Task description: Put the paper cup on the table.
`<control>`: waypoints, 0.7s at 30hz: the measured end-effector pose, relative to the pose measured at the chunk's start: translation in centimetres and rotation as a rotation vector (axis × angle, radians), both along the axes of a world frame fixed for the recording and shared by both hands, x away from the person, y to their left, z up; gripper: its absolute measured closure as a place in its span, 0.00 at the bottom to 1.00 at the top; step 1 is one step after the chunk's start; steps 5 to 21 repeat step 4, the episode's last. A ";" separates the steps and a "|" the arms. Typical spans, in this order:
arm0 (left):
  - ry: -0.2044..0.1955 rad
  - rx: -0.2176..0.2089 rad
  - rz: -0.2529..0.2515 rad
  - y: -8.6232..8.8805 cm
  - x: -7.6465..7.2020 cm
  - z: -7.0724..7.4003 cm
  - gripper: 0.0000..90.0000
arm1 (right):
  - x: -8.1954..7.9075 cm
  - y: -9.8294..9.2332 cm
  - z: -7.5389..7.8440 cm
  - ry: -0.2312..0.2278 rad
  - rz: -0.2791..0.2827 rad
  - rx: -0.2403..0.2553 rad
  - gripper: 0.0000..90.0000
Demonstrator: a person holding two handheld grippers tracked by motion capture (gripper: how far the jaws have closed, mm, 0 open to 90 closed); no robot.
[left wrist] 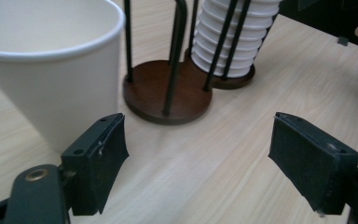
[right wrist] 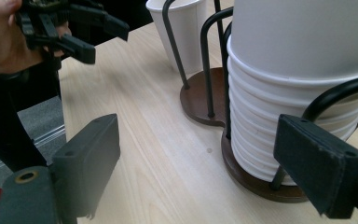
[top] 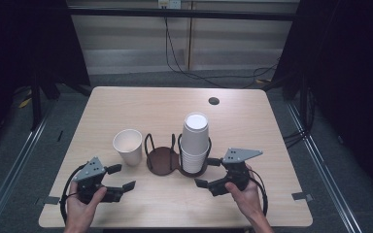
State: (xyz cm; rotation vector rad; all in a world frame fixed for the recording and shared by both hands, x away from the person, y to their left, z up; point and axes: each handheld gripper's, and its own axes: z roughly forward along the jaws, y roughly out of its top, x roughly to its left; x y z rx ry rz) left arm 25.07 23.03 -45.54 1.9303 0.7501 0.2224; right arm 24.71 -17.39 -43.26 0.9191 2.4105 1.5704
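Nearest to you, your two hands rest at the front edge of the pale wood-grain tabletop point(top: 141, 102), which shows bare grain between the things on it. Your left gripper point(top: 121, 178) sits low at the front left, its fingers point(left wrist: 98, 163) spread wide with nothing between them, just short of the single paper cup point(top: 128, 146). Your right gripper point(top: 208, 173) sits at the front right, fingers point(right wrist: 317, 163) likewise spread and empty, one of them close beside the stack of paper cups point(top: 194, 141); whether it touches, you cannot tell. Just beyond your hands, the single cup stands upright and open-mouthed on the tabletop, left of the double cup holder point(top: 162, 160). That holder has two round dark-brown bases joined side by side with black wire uprights; the left base is empty, and the stack stands in the right one, rising well above the wires. Farther back, a small round dark grommet hole point(top: 213, 101) sits near the tabletop's far right. Beyond the far edge lies grey floor point(top: 141, 78) with black cables point(top: 184, 68) trailing across it, then a light panelled wall point(top: 126, 39). Dark curtains point(top: 24, 39) close both sides, and metal rails point(top: 9, 170) run along the floor left and right.
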 end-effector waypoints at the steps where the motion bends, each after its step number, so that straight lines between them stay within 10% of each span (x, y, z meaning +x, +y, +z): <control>1: 0.002 -0.008 -0.007 -0.3 -0.1 -0.1 0.20 | -0.1 0.0 0.0 0.002 -0.002 0.003 0.16; 21: 0.012 0.006 -0.022 -1.0 -0.2 -0.6 0.20 | -0.3 -0.2 0.0 0.002 -0.007 -0.005 0.16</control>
